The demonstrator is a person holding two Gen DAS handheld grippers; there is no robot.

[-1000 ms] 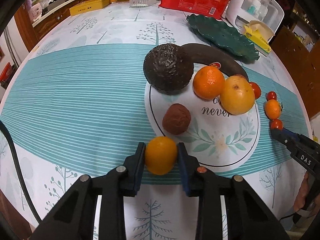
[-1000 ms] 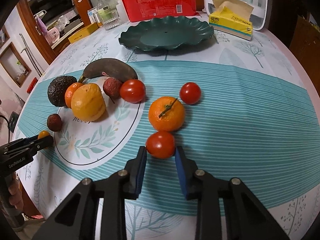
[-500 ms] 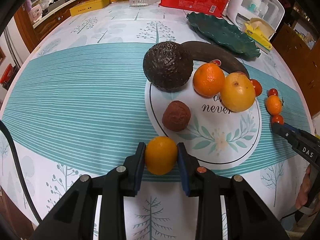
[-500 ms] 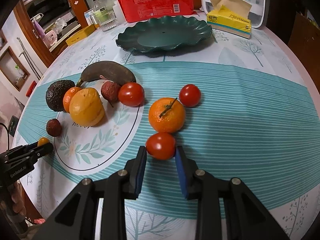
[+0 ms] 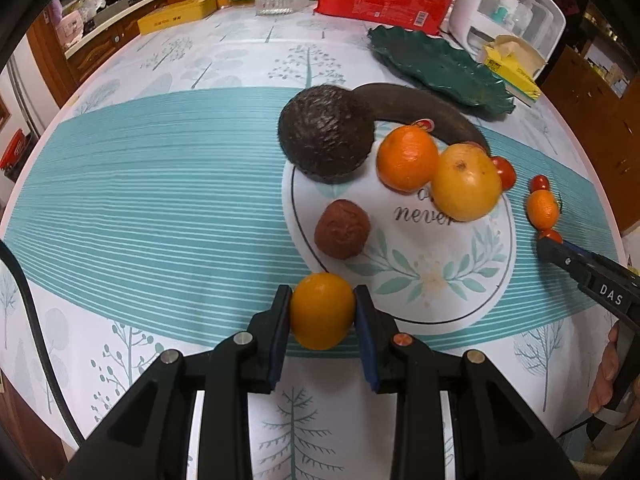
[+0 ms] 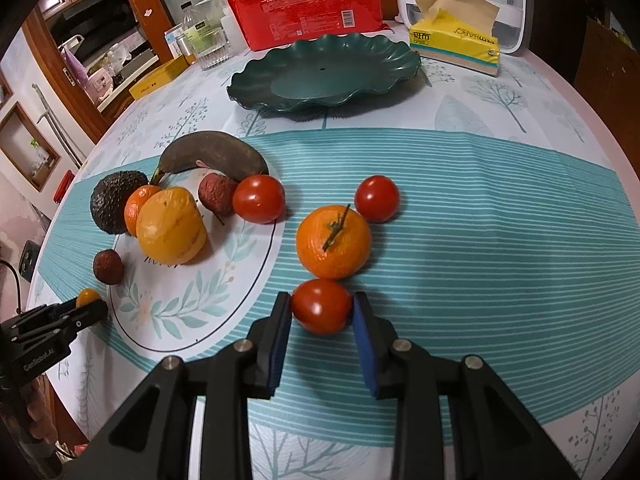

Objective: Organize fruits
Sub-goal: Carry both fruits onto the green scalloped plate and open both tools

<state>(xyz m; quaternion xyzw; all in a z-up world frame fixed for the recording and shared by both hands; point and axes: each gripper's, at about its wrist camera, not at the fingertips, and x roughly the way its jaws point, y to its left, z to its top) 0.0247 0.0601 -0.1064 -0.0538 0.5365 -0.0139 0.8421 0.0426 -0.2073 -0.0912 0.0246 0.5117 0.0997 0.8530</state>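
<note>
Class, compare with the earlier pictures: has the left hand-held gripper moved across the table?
Yes, slightly: the left hand-held gripper, gripping the small orange, edged forward toward the printed circle.

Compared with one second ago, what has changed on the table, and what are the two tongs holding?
Almost nothing moved. The left tongs stay shut on the small orange fruit, and the right tongs stay shut on the near tomato; only the cameras shifted slightly. Nothing was released. The other fruits and the green plate kept their places.

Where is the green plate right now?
The green plate sits empty at the table's far side in the right wrist view, behind the black banana, beside the yellow tissue box.
</note>
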